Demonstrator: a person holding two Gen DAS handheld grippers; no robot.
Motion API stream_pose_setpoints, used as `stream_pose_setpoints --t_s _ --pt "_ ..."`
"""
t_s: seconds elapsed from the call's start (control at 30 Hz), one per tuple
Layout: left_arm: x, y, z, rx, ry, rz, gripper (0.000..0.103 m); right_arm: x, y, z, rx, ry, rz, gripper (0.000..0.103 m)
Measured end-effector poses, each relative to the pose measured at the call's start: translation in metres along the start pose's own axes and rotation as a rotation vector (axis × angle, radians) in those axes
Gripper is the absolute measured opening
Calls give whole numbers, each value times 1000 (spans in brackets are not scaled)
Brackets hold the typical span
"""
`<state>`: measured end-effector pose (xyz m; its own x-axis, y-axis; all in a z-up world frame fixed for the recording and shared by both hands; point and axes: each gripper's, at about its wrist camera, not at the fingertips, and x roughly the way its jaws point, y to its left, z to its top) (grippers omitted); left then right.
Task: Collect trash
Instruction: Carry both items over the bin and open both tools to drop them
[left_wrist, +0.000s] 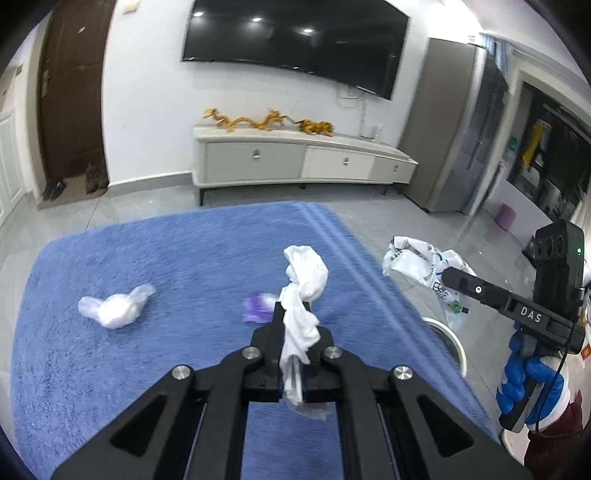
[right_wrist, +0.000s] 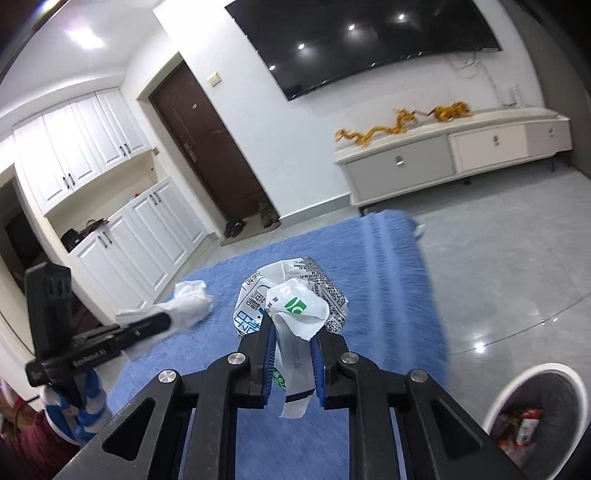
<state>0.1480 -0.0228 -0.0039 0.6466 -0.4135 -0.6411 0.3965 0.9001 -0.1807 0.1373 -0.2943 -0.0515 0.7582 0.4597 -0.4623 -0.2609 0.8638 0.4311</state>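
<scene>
Shaggy blue rug (left_wrist: 155, 280) on glossy grey tiles. Left gripper (left_wrist: 293, 332) clamped tight on a limp white tissue wad (left_wrist: 304, 280), raised above the rug. Right gripper (right_wrist: 291, 328) pinched narrow on a crinkled printed plastic bag (right_wrist: 295, 295). Round white bin (right_wrist: 535, 417) near right, litter inside. Crumpled clear wrapper (left_wrist: 114, 308) and purple scrap (left_wrist: 256, 308) lying on the rug.

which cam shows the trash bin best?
Right wrist: the bin shows its whole white rim, grey liner and trash inside, at lower right. Left wrist catches only an arc of its rim past the rug's edge.
</scene>
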Motion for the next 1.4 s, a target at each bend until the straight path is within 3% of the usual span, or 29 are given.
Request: stream_pose_setpoints --t_s 0.17,0.4,0.7,1.07,1.1,1.13,1.17,1.2,1.27,1.4 --pt "4 -59 0 72 19 -66 5 -57 -26 -12 -8 -50 -95 17" --pt "58 -175 -4 192 121 -187 5 -120 -110 -39 112 -81 -281 17" --pt "159 -286 -23 281 288 -240 5 -126 -205 -91 290 15 -442 17" --pt "248 -330 -31 216 433 -275 7 -89 -272 -133 407 120 -499 20" --pt "254 -331 -32 209 445 -275 7 -85 -276 -134 410 129 -506 21" --pt "259 -333 -32 206 452 -273 8 -82 -279 -137 412 140 -508 30" --pt "263 -334 -34 202 460 -273 12 -82 -280 -140 412 144 -512 37" --pt "268 -334 -35 196 471 -272 24 -81 -281 -142 410 148 -525 52" --pt "270 -334 -37 188 472 -269 43 -81 -282 -144 411 150 -536 55" --pt "269 -331 -40 185 474 -272 44 -85 -284 -146 425 147 -546 55"
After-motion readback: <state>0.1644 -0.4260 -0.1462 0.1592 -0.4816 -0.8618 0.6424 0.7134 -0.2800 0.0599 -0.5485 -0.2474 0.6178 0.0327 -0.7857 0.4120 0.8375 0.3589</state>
